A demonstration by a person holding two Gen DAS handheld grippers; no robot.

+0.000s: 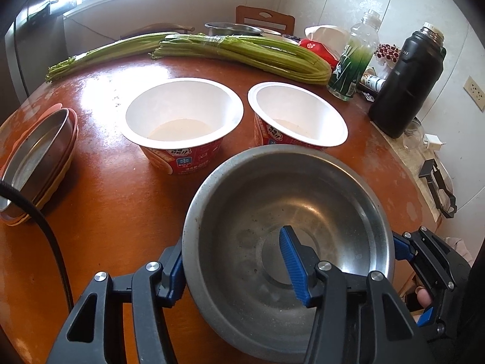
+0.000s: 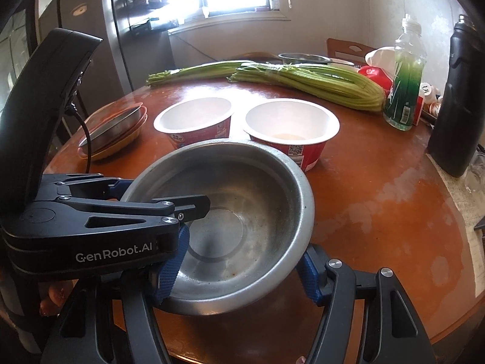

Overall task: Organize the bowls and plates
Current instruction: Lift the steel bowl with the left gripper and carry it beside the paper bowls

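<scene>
A steel bowl is held over the near edge of the round wooden table. My left gripper is shut on its left rim, one blue pad inside, one outside. My right gripper grips the bowl's near wall from the right side; it shows in the left wrist view. The left gripper body appears in the right wrist view. Two empty red-and-white paper noodle bowls stand behind. A stack of plates topped by a steel plate sits left.
Celery bunches lie across the table's far side. A green-labelled bottle, a black thermos and small items stand at the right. A steel bowl and a chair are at the back. A black cable hangs left.
</scene>
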